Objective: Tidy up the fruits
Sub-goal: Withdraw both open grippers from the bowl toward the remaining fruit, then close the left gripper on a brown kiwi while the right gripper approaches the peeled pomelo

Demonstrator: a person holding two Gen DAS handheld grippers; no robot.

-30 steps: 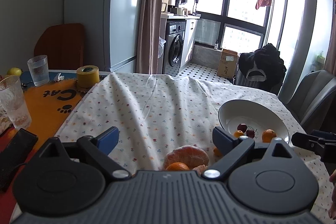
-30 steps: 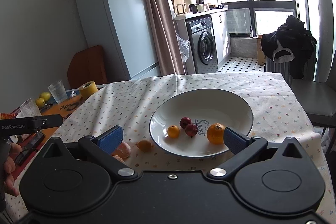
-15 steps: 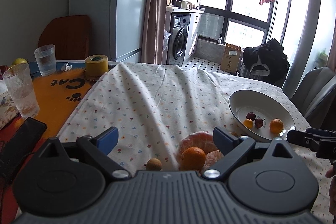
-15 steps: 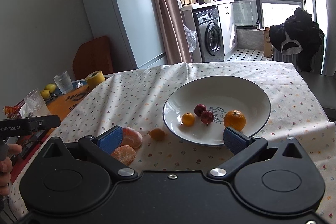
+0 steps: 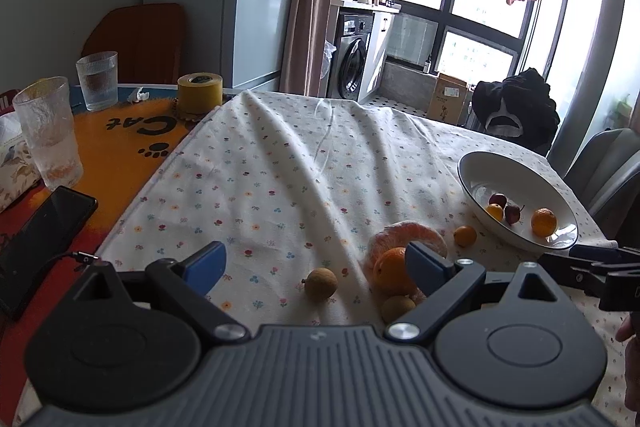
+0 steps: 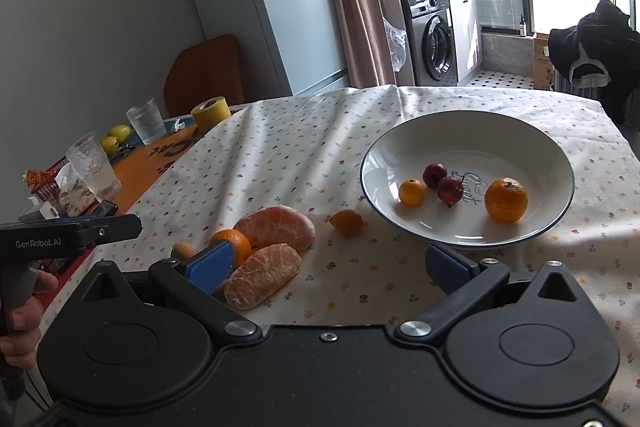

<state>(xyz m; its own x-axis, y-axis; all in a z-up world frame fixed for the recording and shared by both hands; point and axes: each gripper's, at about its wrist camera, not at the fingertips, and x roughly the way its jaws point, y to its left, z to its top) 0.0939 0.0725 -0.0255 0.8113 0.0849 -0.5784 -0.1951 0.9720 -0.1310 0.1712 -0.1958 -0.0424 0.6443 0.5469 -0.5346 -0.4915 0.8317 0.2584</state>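
Note:
A white bowl [image 6: 552, 151] [image 5: 476, 167] on the floral cloth holds an orange [image 6: 506, 199], a small yellow-orange fruit [image 6: 412, 192] and two dark red fruits [image 6: 450, 189]. Left of the bowl lie two peeled citrus halves [image 6: 276, 227] [image 6: 262, 275], a small orange [image 6: 234, 245] [image 5: 390, 269], a kumquat [image 6: 347, 222] [image 5: 465, 235] and two brown longans [image 5: 321, 283] [image 5: 397, 308]. My left gripper [image 5: 316, 263] is open above the longans. My right gripper [image 6: 330, 263] is open, with one peeled half by its left finger.
On the orange mat to the left stand two glasses [image 5: 48, 131] [image 5: 97, 80], a yellow tape roll [image 5: 199, 93], a black phone [image 5: 38, 237] and yellow fruit [image 6: 116, 137]. A grey chair [image 5: 608, 167] is beyond the table's right edge. A hand [image 6: 20, 303] holds the left gripper.
Both grippers have pulled back and up from the table, so more loose fruit shows: the longans and kumquat in the left view, both peeled halves in the right view. Both stay open.

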